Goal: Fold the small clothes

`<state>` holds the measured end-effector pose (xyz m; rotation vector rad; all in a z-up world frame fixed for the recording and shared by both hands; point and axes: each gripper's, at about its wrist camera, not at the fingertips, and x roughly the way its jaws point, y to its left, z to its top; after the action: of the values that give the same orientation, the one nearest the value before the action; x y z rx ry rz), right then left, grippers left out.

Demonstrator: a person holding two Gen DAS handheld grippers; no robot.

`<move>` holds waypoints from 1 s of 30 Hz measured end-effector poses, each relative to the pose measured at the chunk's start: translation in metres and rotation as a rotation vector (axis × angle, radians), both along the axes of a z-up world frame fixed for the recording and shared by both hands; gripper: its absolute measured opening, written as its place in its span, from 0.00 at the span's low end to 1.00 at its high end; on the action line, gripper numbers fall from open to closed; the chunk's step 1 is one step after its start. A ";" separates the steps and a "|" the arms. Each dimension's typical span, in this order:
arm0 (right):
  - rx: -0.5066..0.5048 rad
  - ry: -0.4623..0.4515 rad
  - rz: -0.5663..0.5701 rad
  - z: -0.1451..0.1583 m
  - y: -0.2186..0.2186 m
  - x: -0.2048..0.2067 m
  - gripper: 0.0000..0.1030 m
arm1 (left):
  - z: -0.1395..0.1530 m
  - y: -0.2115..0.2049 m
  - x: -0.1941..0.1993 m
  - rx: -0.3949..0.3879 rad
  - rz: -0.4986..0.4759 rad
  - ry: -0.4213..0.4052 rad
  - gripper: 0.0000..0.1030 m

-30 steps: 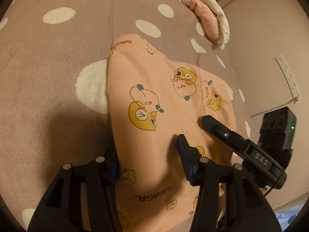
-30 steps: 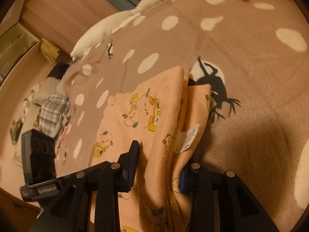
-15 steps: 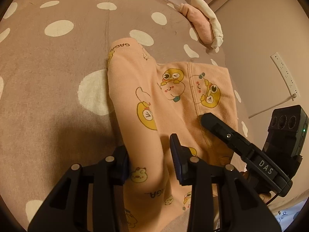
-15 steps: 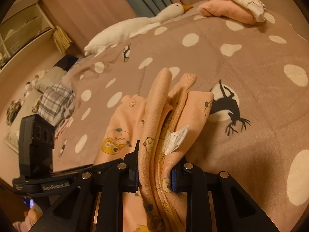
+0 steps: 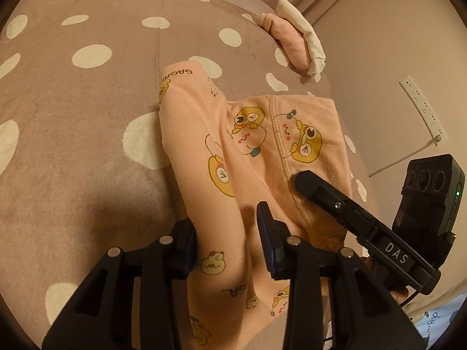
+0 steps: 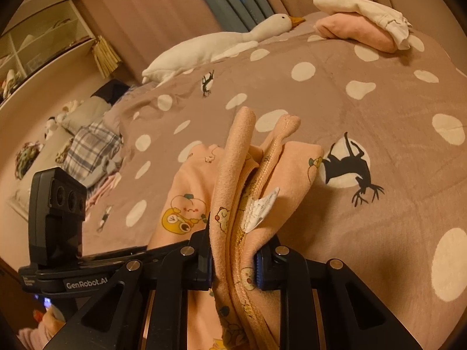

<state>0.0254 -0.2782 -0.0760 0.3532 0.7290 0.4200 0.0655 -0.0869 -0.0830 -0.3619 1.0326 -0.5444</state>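
Observation:
Small peach pants [image 5: 262, 157] with yellow cartoon prints lie on the spotted brown bedspread [image 5: 73, 151]. My left gripper [image 5: 227, 236] has its jaws around a raised fold of one pant leg and grips it. My right gripper [image 6: 233, 262] is shut on the bunched waistband of the pants [image 6: 248, 204], lifted off the bed, with a white label sticking out. The right gripper also shows in the left wrist view [image 5: 303, 180], resting on the waistband side.
A folded pink and white pile of clothes [image 5: 294, 40] [image 6: 362, 26] lies at the far edge of the bed. A white plush goose [image 6: 219, 46] lies at the head. A power strip [image 5: 423, 110] hangs on the wall at right.
Both grippers closed on the pants and lifted them: the waistband now stands bunched upright in the right gripper, and the left leg fold has risen between the left jaws.

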 end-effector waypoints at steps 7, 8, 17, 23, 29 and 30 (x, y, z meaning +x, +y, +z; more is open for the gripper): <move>0.005 -0.011 0.015 0.005 0.006 -0.009 0.22 | 0.002 0.009 -0.011 -0.002 0.004 -0.005 0.34; 0.005 -0.012 0.018 0.005 0.008 -0.009 0.22 | 0.003 0.010 -0.012 -0.001 0.005 -0.008 0.34; 0.008 -0.020 0.040 0.009 0.024 -0.013 0.22 | 0.008 0.028 -0.023 0.002 0.028 -0.024 0.34; 0.001 -0.029 0.054 0.013 0.035 -0.014 0.22 | 0.012 0.037 -0.026 0.001 0.043 -0.035 0.34; -0.006 -0.032 0.065 0.014 0.045 -0.013 0.22 | 0.012 0.045 -0.028 -0.001 0.057 -0.043 0.34; -0.008 -0.032 0.068 0.014 0.047 -0.012 0.22 | 0.012 0.047 -0.029 -0.002 0.059 -0.043 0.34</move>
<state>0.0132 -0.2315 -0.0615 0.3143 0.7130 0.4855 0.0367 -0.0404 -0.0714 -0.3796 0.9772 -0.4982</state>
